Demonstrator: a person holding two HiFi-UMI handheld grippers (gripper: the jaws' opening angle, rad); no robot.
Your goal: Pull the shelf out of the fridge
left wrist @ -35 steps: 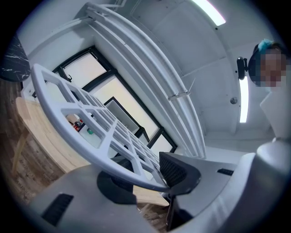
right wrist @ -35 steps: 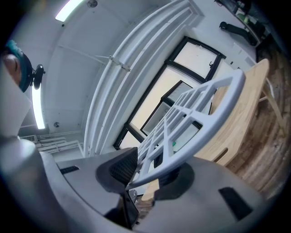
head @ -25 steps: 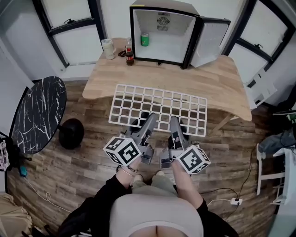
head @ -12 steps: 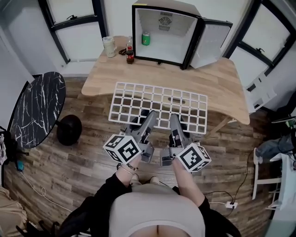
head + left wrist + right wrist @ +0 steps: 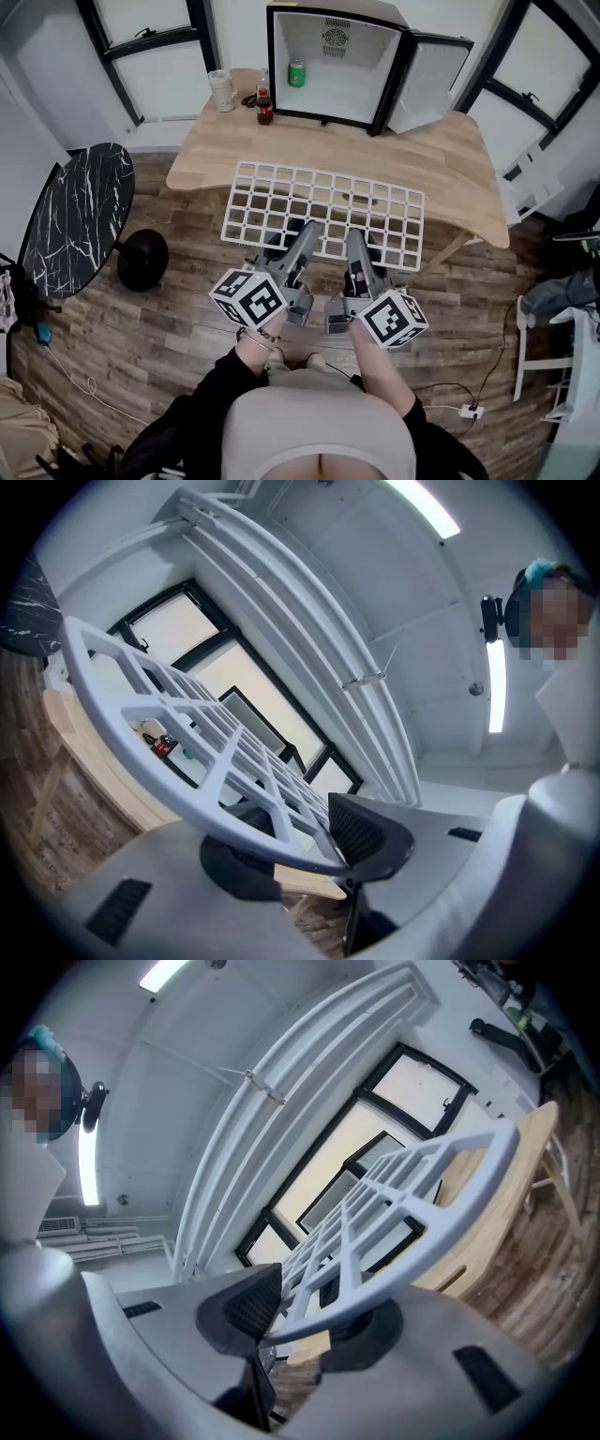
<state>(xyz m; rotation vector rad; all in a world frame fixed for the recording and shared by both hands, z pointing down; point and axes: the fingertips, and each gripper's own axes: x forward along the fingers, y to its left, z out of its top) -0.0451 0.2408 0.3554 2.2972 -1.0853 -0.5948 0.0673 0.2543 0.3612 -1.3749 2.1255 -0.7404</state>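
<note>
The left gripper (image 5: 302,236) and right gripper (image 5: 356,240) each pinch the near edge of the white grid shelf (image 5: 323,202). It is well clear of the open fridge (image 5: 328,66), and its far edge reaches over the wooden table (image 5: 441,164).

Bright even light, soft shadows, sharp head view, fisheye-bent gripper views with black corners, glaring ceiling light strips (image 5: 496,686)

White shelf (image 5: 323,214) with an open grid of squares. The fridge (image 5: 337,80) is black outside and white inside. Pale wood-grain surface (image 5: 441,159) over a floor (image 5: 141,319) of brown planks. Green can (image 5: 296,75); dark bottle (image 5: 265,106) with a red label. A round side table (image 5: 70,220) is black with white veins. The left gripper (image 5: 302,232) and right gripper (image 5: 355,237) are grey, with black-and-white square markers.
</note>
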